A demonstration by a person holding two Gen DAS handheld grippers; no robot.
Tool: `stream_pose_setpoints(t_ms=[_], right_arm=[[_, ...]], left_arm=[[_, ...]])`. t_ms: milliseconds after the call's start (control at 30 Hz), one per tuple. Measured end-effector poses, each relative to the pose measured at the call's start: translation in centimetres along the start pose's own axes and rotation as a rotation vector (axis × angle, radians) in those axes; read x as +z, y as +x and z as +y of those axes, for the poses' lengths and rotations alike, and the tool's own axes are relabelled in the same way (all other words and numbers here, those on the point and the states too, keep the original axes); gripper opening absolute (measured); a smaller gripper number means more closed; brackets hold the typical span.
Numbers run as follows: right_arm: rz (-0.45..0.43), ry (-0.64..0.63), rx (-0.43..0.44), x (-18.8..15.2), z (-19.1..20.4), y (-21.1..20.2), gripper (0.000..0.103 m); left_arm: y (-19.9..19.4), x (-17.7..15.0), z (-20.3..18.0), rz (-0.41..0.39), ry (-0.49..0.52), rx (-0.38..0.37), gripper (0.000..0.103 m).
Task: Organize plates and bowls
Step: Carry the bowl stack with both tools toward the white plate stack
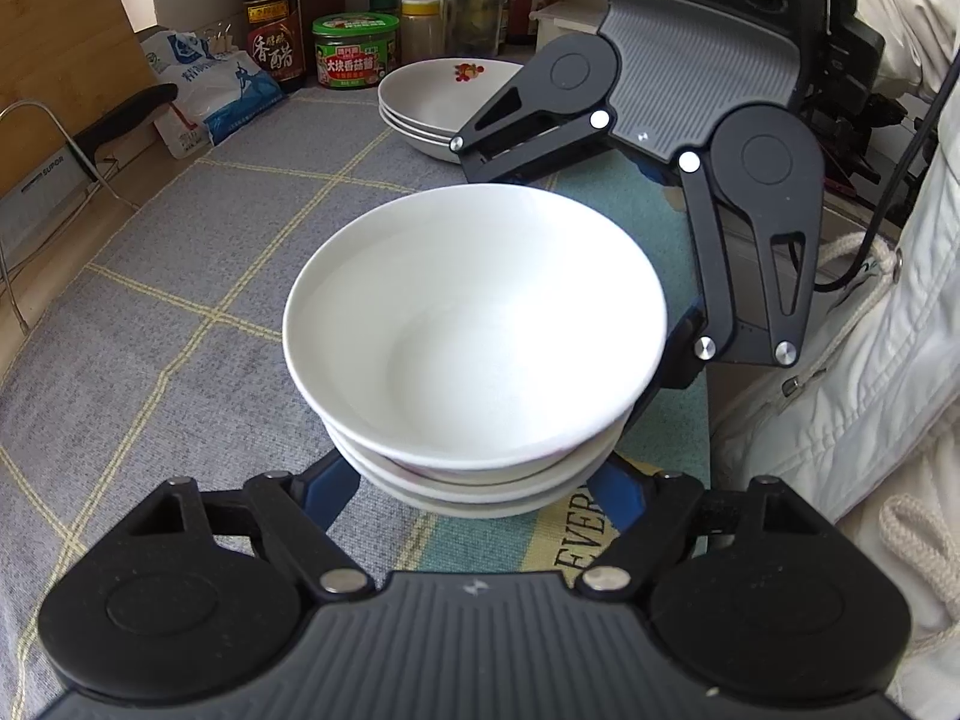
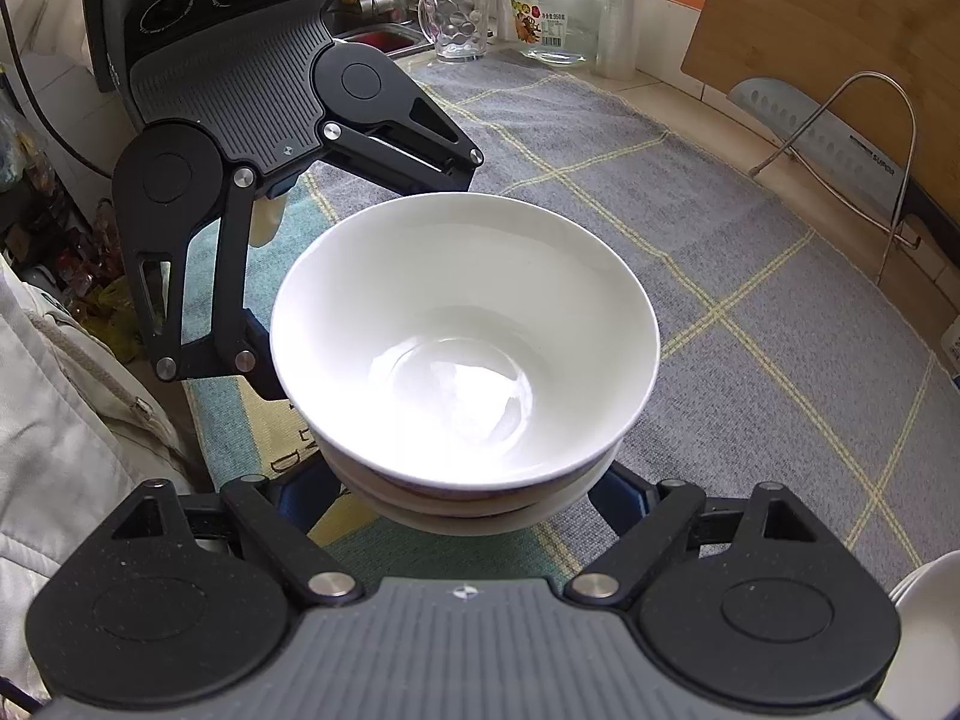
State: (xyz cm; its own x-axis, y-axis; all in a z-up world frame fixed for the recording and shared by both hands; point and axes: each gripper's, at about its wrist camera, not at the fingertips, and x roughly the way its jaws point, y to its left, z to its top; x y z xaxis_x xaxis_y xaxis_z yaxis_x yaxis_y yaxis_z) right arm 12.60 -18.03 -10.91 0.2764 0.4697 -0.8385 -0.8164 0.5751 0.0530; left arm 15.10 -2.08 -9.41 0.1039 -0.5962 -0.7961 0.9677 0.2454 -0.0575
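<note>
Since the nested white bowls (image 1: 474,324) are glazed, slippery, heavy and breakable, both sets of jaws, spread, flank the lower walls; contact is hidden

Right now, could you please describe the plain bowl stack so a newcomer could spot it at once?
Start at the grey checked cloth covering the counter. At its middle, between both grippers, stands the bowl stack, reaching onto a teal mat. Unlike the wider stack by the jars, whose top dish has a red flower print, its top bowl is deep and pure white.
</note>
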Motion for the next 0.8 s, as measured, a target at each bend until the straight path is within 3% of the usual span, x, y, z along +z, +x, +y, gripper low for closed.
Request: stream_pose_setpoints(t_ms=[467,800], right_arm=[[-0.022,-0.016,-0.028,-1.0,-0.6,-2.9,0.092],[-0.027,-0.035,-0.055,-3.1,-2.8,-6.2,0.092]], left_arm=[[0.0,1.8,-1.0,-0.018,0.006,0.039,0.082],[1.7,6.0,-3.3,-0.041,0.01,0.058,0.082]])
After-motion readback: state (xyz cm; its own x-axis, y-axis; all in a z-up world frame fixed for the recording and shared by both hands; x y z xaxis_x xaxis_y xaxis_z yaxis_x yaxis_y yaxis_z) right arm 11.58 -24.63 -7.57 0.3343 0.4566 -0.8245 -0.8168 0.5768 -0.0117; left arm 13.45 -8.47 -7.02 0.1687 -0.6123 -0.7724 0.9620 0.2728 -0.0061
